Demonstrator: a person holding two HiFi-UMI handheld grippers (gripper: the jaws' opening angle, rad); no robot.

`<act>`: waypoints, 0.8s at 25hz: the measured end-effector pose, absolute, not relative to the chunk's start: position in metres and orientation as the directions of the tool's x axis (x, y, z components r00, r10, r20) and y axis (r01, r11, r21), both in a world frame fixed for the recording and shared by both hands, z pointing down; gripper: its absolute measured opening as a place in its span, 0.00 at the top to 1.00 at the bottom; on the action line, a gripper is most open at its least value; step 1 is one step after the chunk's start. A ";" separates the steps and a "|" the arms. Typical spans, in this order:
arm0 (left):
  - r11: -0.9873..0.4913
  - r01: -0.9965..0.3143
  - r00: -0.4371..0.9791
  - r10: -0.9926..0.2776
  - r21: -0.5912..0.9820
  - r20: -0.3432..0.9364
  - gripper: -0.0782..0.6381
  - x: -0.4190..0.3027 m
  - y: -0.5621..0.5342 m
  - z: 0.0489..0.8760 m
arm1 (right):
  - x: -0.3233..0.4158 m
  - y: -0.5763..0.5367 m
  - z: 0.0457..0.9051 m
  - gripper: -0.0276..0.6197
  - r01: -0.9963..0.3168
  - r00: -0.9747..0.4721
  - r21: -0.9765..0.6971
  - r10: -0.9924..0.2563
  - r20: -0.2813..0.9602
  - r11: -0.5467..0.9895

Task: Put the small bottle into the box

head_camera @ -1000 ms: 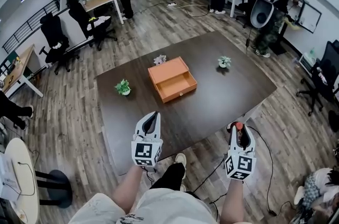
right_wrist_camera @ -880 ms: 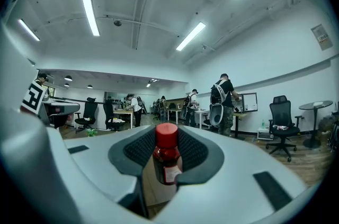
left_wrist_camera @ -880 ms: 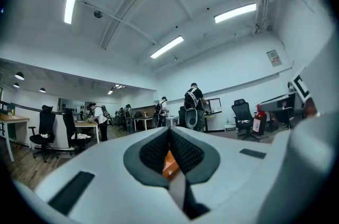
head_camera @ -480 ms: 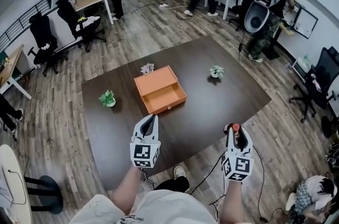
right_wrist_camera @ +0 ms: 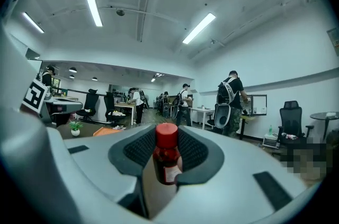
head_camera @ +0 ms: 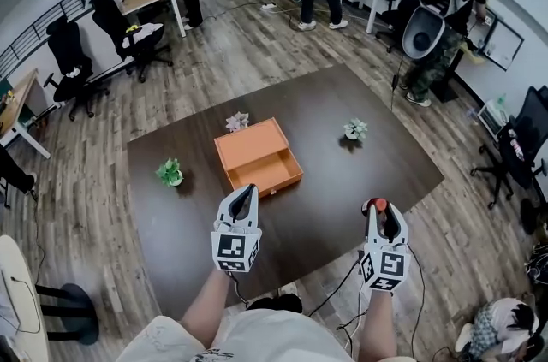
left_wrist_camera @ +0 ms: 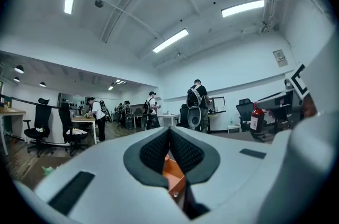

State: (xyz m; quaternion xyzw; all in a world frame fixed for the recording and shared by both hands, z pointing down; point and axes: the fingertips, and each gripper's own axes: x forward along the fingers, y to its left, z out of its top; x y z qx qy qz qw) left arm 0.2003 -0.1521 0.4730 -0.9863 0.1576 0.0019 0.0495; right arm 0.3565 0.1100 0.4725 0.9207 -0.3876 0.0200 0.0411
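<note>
Right tongs [right_wrist_camera: 167, 150]: closed on the small bottle [right_wrist_camera: 166, 160]. The pads press its body from both sides, and its red cap stands upright above them.
Left tongs [left_wrist_camera: 169, 144]: pads together at the tips, nothing between them.
Pose: both tongs point level, side by side over the near edge of the counter [head_camera: 360, 181].
Small bottle: carried in the right tongs, clear of the counter, well apart from the box.
Box [head_camera: 257, 157]: orange, open, on the counter just ahead of the left tongs. It lies ahead and to the left of the right tongs.
Potted plants: three small ones on the counter.
- One [head_camera: 169, 173] is ahead-left of the left tongs.
- One [head_camera: 237, 121] is just beyond the box.
- One [head_camera: 354, 129] is ahead of the right tongs.
Beyond: desks and standing people, far past the counter.
</note>
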 end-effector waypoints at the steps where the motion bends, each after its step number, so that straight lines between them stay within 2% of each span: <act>1: -0.945 -0.313 0.950 -0.313 -0.094 -0.017 0.89 0.202 -0.154 0.475 | 0.359 0.105 0.474 0.76 -0.721 0.693 0.066 -0.717 0.075 -0.690; 11: -0.897 -0.440 0.898 -0.439 -0.042 -0.015 0.89 0.197 -0.209 0.482 | 0.390 0.033 0.465 0.76 -0.795 0.606 0.108 -0.790 0.099 -0.596; 20: -0.813 -0.581 0.814 -0.581 -0.032 -0.018 0.89 0.177 -0.266 0.493 | 0.400 -0.068 0.460 0.76 -0.888 0.452 0.144 -0.887 0.097 -0.437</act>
